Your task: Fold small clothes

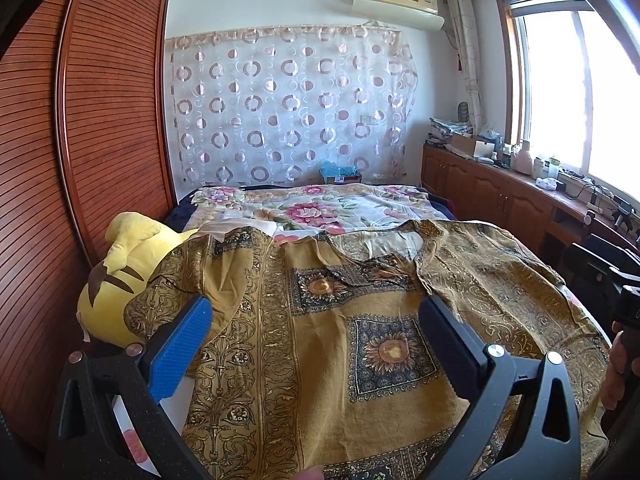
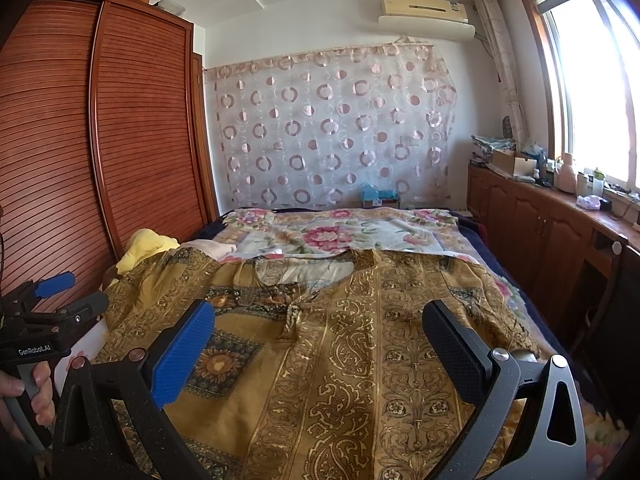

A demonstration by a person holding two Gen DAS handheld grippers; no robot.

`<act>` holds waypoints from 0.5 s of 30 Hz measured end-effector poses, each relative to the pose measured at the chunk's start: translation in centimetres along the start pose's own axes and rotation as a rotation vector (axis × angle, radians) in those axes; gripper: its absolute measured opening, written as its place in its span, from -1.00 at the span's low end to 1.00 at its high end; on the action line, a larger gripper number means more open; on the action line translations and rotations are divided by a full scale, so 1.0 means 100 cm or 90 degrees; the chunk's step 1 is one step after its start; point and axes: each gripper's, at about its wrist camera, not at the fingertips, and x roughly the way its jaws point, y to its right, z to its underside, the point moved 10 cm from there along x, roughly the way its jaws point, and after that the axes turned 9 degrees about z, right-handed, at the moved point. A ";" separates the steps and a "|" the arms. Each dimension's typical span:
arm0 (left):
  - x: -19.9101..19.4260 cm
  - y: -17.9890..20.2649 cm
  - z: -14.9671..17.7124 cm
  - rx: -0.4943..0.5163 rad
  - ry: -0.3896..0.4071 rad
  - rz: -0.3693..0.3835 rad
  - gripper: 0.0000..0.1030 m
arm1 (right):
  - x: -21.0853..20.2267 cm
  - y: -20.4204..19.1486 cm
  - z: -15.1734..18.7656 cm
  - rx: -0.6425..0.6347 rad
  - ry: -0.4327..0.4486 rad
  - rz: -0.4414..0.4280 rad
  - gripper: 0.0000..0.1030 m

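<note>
A mustard-gold patterned garment (image 1: 340, 320) (image 2: 340, 340) with sunflower squares and paisley bands lies spread flat on the bed, neckline toward the far wall. My left gripper (image 1: 316, 312) hovers open over its left half, nothing between the blue pad and the black pad. Over the garment's right half my right gripper (image 2: 320, 316) is also open and holds nothing. The left gripper (image 2: 56, 300) appears at the left edge of the right wrist view, held by a hand (image 2: 24, 392). The right gripper's body (image 1: 616, 280) shows at the right edge of the left wrist view.
A yellow plush toy (image 1: 116, 280) lies at the garment's left sleeve beside the slatted wooden wardrobe (image 1: 80, 140). A floral bedspread (image 1: 320, 204) covers the far bed. Wooden cabinets (image 2: 540, 232) with clutter run along the right under the window.
</note>
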 end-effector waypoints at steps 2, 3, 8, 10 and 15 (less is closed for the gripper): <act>0.000 0.000 0.000 0.001 0.000 0.000 1.00 | 0.001 -0.001 0.000 0.000 0.000 0.000 1.00; 0.000 0.000 0.000 0.000 0.000 -0.001 1.00 | 0.001 -0.001 0.000 -0.001 0.000 0.000 1.00; 0.000 0.001 0.000 0.000 0.000 -0.001 1.00 | 0.001 -0.001 0.000 -0.001 0.001 0.000 1.00; 0.000 0.000 0.000 0.000 0.001 0.000 1.00 | 0.001 -0.001 0.000 -0.001 0.001 0.000 1.00; -0.001 0.000 0.000 0.000 0.000 -0.001 1.00 | 0.001 -0.001 0.000 -0.001 0.000 0.000 1.00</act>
